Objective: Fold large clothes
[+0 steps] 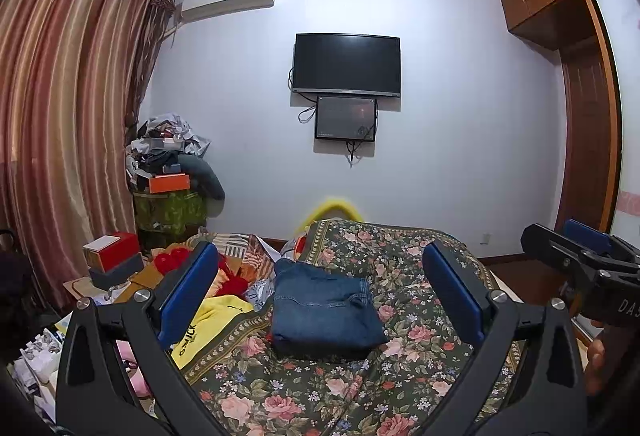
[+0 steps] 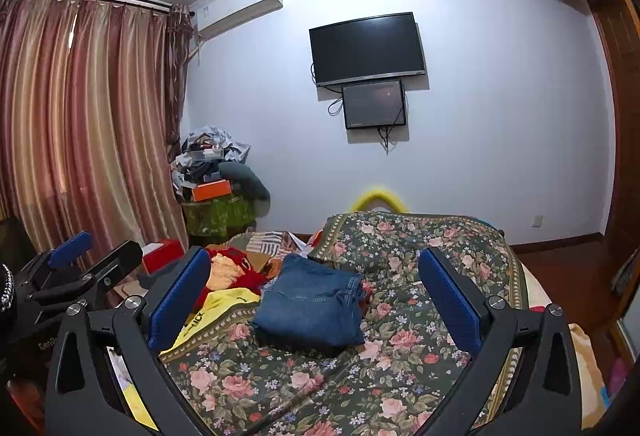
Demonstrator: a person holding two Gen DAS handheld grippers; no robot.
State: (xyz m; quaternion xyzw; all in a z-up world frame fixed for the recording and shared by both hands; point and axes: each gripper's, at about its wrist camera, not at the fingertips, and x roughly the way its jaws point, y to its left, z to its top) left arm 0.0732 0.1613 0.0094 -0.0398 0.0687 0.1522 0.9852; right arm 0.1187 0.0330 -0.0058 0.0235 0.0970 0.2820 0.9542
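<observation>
Blue denim jeans [image 1: 326,310] lie folded into a compact rectangle on the floral bedspread [image 1: 416,268]; they also show in the right wrist view [image 2: 310,306]. My left gripper [image 1: 320,292] is open and empty, held above and in front of the jeans, apart from them. My right gripper [image 2: 316,292] is likewise open and empty, with the jeans framed between its blue pads [image 2: 450,300]. The right gripper shows at the right edge of the left wrist view [image 1: 588,260], and the left gripper shows at the left of the right wrist view [image 2: 76,268].
A yellow garment [image 1: 208,324] and red clothes [image 1: 232,276] lie left of the jeans. Boxes [image 1: 114,256] and a cluttered pile [image 1: 172,164] stand by the curtains [image 1: 60,116]. A TV [image 1: 346,64] hangs on the far wall. A wardrobe [image 1: 592,96] stands at right.
</observation>
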